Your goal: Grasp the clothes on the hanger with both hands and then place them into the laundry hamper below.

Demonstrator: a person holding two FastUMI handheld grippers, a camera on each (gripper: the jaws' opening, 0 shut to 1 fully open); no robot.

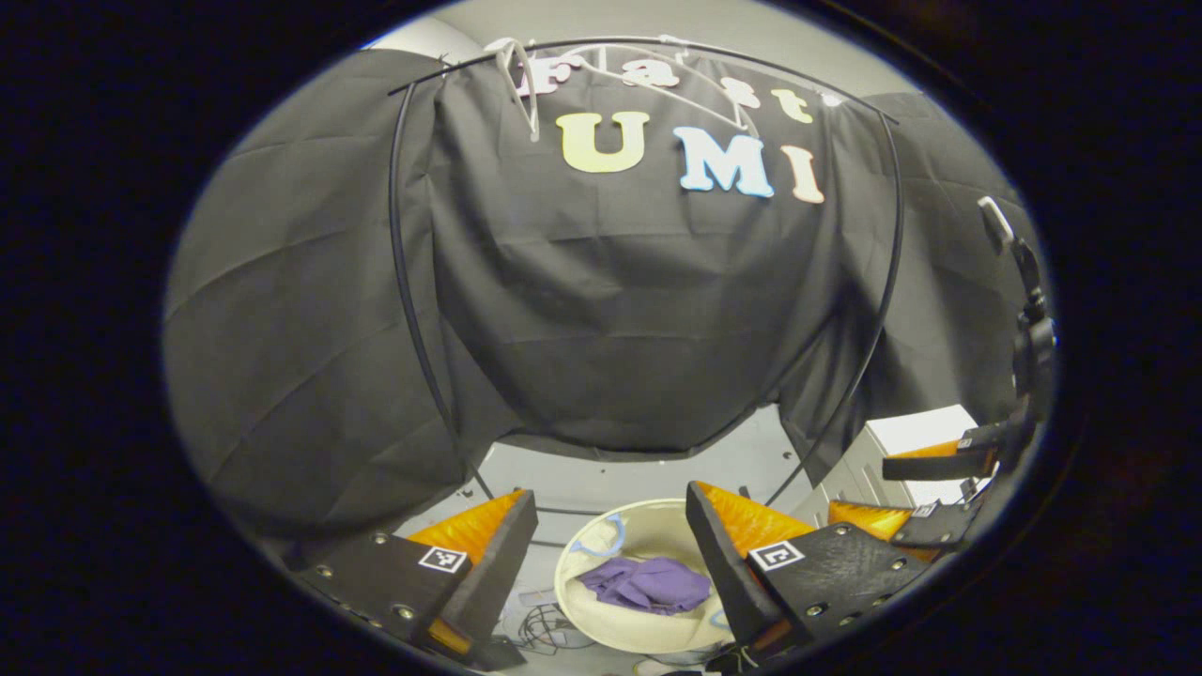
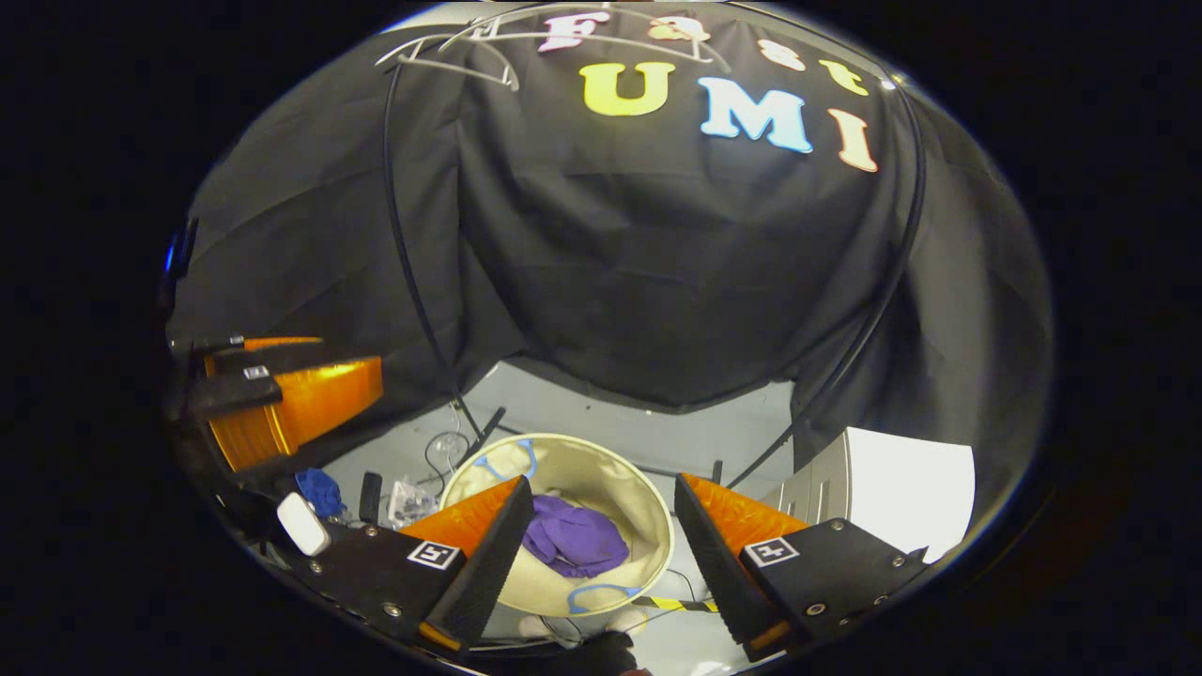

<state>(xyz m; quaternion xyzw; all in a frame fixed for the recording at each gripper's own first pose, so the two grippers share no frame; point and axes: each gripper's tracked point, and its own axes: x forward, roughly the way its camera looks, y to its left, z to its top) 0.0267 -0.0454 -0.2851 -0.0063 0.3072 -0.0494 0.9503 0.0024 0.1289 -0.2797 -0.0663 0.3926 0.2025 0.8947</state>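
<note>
Left gripper [image 1: 610, 554] and right gripper [image 2: 601, 545] both spread wide, holding nothing, hovering above the laundry hamper [image 1: 601, 624]. Purple clothes [image 1: 648, 584] crumpled inside hamper, below and ahead of both; hanger [image 1: 639, 80] bare, high up on the rail. Looks light, limp, non-slippery; if regrasping, pinch bunched folds at two spread points.
</note>
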